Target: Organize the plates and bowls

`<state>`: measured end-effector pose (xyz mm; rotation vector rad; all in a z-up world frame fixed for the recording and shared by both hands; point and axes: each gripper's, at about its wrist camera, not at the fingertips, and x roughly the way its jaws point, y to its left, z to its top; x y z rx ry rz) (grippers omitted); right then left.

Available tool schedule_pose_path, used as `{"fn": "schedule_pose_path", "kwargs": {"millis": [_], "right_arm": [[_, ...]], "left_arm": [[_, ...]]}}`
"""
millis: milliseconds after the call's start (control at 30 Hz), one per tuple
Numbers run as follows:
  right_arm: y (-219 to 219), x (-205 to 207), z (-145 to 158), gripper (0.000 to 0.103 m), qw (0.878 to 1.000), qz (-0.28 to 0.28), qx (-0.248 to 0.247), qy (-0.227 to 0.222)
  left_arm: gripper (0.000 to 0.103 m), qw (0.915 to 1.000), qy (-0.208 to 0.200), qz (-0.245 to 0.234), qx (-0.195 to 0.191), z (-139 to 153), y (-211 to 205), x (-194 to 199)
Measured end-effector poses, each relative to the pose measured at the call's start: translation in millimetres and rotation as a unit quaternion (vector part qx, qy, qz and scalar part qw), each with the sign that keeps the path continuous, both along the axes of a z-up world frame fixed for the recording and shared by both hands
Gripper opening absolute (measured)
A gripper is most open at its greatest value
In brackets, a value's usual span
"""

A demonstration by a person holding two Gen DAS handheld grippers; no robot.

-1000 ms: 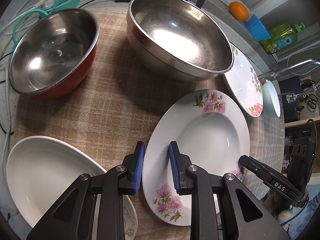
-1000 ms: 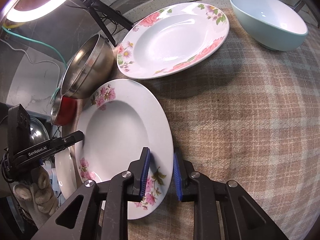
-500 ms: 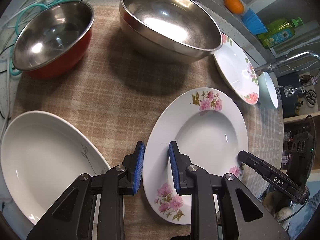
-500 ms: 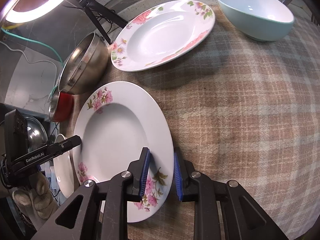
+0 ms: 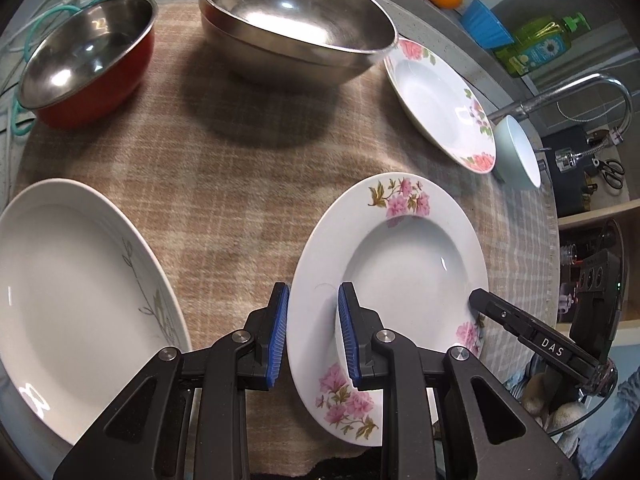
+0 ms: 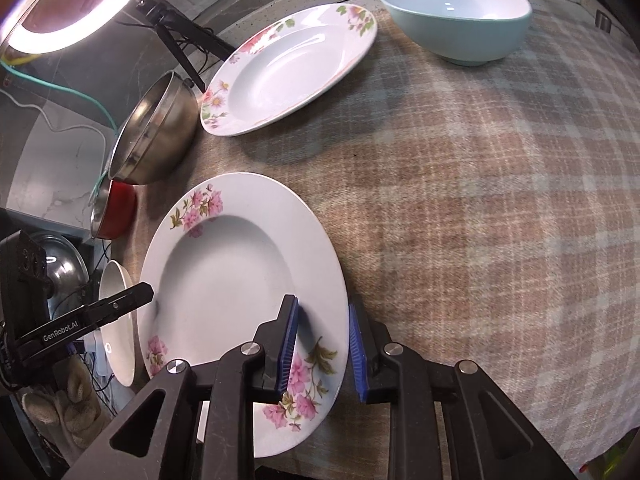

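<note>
Both tongs — left (image 5: 312, 336) and right (image 6: 323, 350) — clamped on opposite rims of one pink-flowered plate (image 5: 400, 264).

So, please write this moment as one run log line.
left gripper: shut on floral plate rim | right gripper: shut on opposite rim | plate: held by both

Your white plate (image 5: 76, 300) runs off the left edge; the steel bowl (image 5: 296, 20) hides the far floral plate's (image 5: 436, 96) rim.
</note>
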<state>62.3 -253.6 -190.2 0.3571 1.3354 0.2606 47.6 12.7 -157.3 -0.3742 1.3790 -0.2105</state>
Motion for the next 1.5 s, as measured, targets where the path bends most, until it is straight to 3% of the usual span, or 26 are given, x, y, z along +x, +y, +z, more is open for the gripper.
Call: {"fn": "schedule_pose_path", "kwargs": {"millis": [667, 1500], "right_arm": [[-28.7, -14.4, 1.2, 0.024, 1.000, -0.013, -0.021, -0.001], [-20.1, -16.1, 1.9, 0.024, 0.999, -0.007, -0.036, -0.003]], "left_arm": [[0.022, 0.9995, 0.003, -0.030, 0.000, -2.8, -28.2, -17.4], [0.022, 0.9992, 0.003, -0.038, 0.009, -6.8, -32.3, -22.1]]}}
